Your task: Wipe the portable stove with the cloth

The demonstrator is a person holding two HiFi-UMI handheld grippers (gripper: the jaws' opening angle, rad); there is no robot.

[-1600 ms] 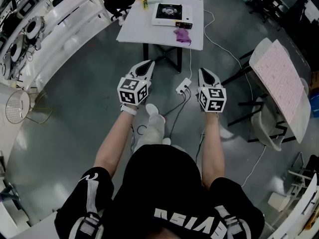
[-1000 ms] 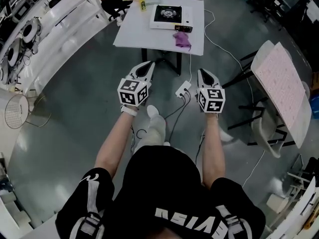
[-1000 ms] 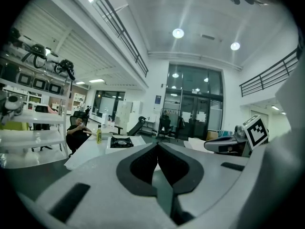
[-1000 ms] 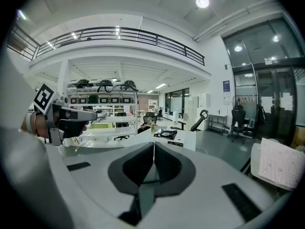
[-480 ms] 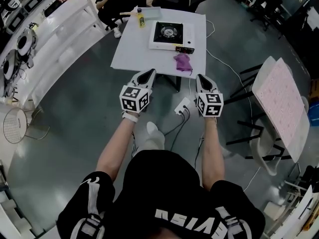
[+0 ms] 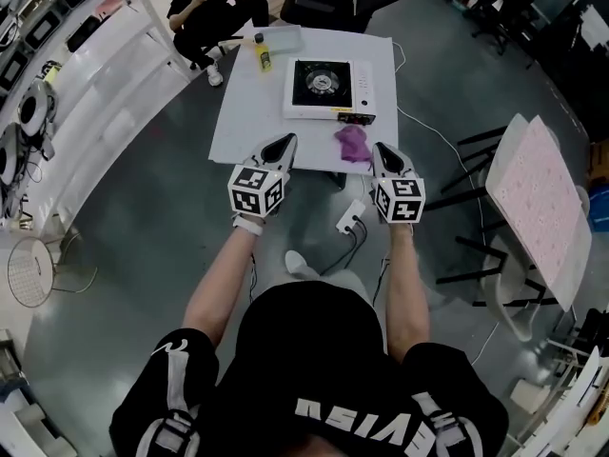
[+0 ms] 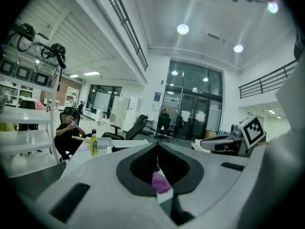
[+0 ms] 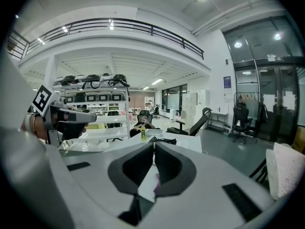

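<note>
meanwhile, the left gripper (image 6: pixel 284 141) and right gripper (image 6: pixel 380 149) hover closed and empty at the white table's (image 6: pixel 249 112) near edge; the crumpled purple cloth (image 6: pixel 352 145) lies unheld beside the white square portable stove (image 6: pixel 329 88), so picking up and wiping are yet to come

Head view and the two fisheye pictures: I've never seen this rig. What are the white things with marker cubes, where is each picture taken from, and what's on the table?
No robot: a person carries the left hand-held gripper and the right hand-held gripper; the marker cubes belong to them. The top-down picture comes from a camera on the person's head. The other two come from cameras riding on each one, looking along its jaws. Both pairs of jaws are closed, holding nothing. Ahead, a white table bears a portable stove, a purple cloth by the near edge and a yellow bottle.
</note>
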